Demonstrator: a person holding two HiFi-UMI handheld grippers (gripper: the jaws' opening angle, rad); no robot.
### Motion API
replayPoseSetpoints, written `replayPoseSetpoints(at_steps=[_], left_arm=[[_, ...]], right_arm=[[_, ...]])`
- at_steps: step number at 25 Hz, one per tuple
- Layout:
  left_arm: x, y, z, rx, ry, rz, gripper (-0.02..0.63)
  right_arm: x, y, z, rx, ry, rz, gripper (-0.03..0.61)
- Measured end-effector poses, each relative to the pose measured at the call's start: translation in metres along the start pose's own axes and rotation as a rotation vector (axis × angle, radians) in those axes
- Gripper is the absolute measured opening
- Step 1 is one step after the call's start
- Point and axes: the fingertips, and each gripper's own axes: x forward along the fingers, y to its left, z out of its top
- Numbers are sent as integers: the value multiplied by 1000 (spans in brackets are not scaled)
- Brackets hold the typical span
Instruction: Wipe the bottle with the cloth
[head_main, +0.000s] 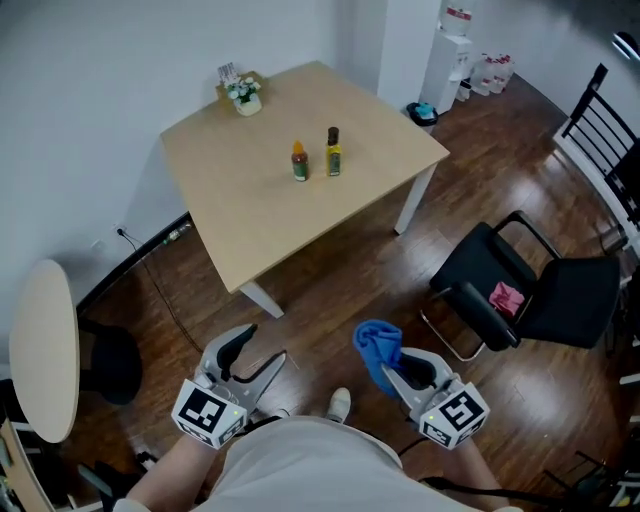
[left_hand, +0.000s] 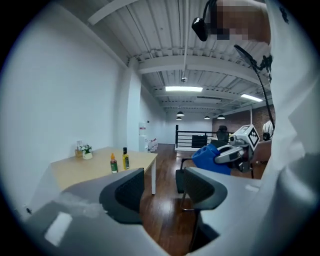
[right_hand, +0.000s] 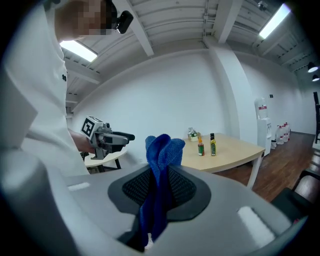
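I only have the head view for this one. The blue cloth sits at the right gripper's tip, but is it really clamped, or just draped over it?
Observer: Clamped. The right gripper view shows the right gripper shut on the cloth, with a bunch sticking out past the tips and the rest trailing back between the pads.
Operator: And the left gripper, is anything in it?
Observer: No. In its own view the left gripper stands open, and only the floor shows through the gap.
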Motion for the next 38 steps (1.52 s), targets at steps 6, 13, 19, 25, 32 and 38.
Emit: replayPoseSetpoints(at_steps=[6,13,19,25,32,38], left_arm=[[-22,-36,16,100,-85,-92,263],[-71,-38,-5,57,-83,-124,252],[-109,-42,-18,60,-67,-162,252],[-134,-51,-30,54,-80,-220,252],[-150,-63,-35,48,-91,-278,252],[-159,-64,-35,4,-127,-300,252]], right_arm=[[-10,37,-4,24,-11,-32,81],[0,96,3,3,-17,-24,81],[-4,140,5,-2,-15,-53,81],[-13,175,-8,13,-8,-87,81],[-21,204,-19,25,7,-109,81],[-21,217,-18,14,11,-139,81]])
